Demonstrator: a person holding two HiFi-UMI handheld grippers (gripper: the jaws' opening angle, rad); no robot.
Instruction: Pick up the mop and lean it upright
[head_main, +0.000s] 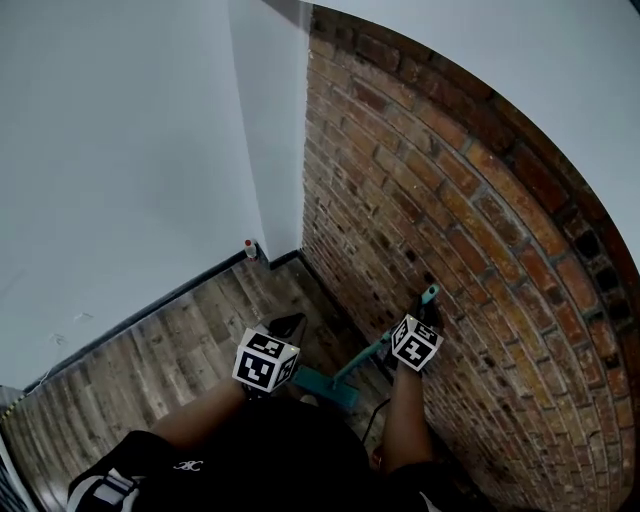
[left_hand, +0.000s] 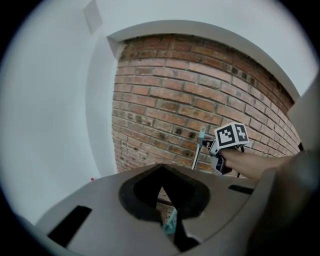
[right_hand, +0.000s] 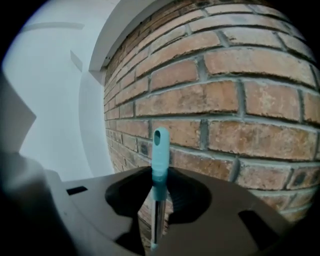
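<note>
- No words, numbers or brand names can be read.
- Left gripper (head_main: 292, 322): its white plastic cube (head_main: 266, 361) bears black square code patterns, no letters.
- Right gripper (head_main: 428, 308): its marker cube (head_main: 416, 342) likewise.
- Behind the left gripper, a small white emblem (head_main: 188, 465) on dark clothing is illegible.

Soft even light, heavy fisheye edge distortion.

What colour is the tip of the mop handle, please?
Teal; the mop handle tip shows best in the right gripper view.
</note>
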